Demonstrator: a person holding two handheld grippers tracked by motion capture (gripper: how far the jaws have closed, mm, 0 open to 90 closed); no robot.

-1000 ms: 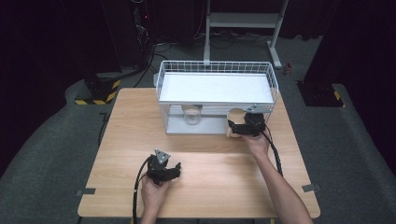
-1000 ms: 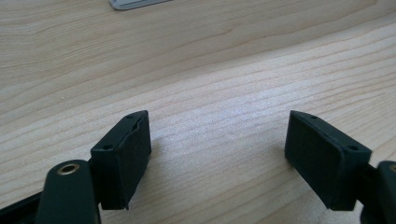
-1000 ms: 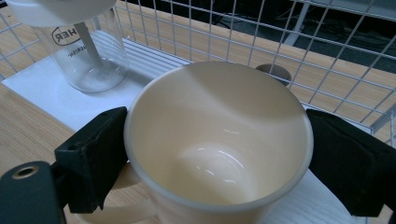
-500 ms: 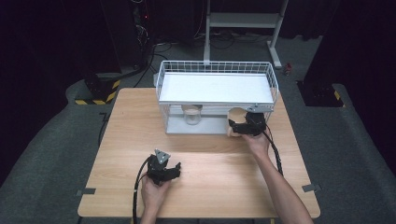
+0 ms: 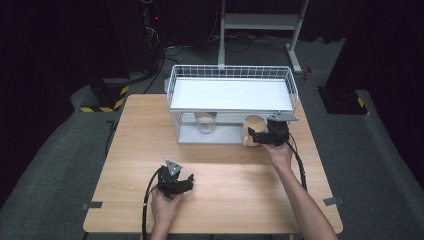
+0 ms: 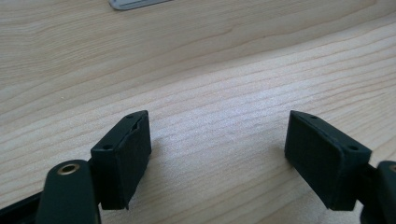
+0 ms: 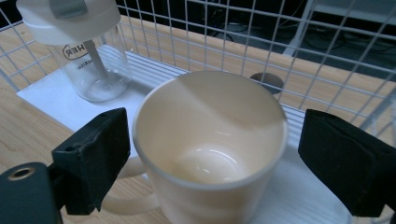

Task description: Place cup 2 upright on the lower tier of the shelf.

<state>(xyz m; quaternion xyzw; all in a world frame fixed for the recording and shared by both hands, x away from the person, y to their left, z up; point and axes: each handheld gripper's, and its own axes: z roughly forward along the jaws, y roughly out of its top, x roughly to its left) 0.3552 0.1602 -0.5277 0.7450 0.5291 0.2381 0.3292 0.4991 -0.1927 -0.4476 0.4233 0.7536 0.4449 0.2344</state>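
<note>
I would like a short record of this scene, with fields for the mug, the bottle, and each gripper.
mug: cream mug, upright, empty, at the front edge of the wire rack
bottle: clear bottle with white lid, upright on the rack's lower shelf
right gripper: jaws on both sides of the mug, gaps visible, not pressing
left gripper: jaws open, nothing between them, over the wooden table

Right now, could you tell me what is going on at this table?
A person is working with two handheld grippers at a wooden table. The right gripper is at a cream mug at the front of the white wire rack; its jaws flank the mug, with a gap showing on one side. A clear bottle with a white lid stands inside the rack. The left gripper rests open over bare tabletop.
</note>
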